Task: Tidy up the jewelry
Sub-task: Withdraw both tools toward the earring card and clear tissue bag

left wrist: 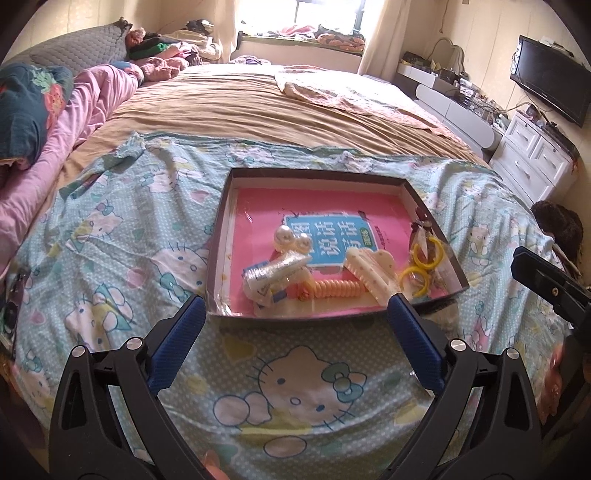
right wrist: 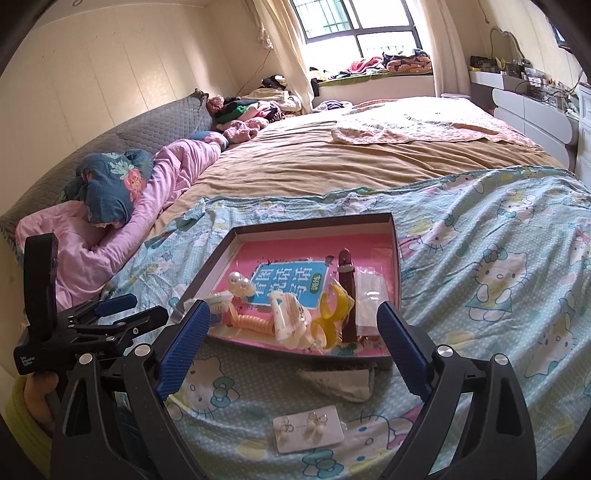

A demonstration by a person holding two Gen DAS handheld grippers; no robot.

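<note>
Earring card (right wrist: 310, 430), light, stiff and slippery, lies on the bed just before the box (right wrist: 394, 236); pinch its edge. Right hand-held gripper (right wrist: 293, 343) released, empty; left hand-held gripper (left wrist: 295, 325) too

Sunlit bedrm, bed (right wrist: 332, 162), window (right wrist: 354, 22)
</note>
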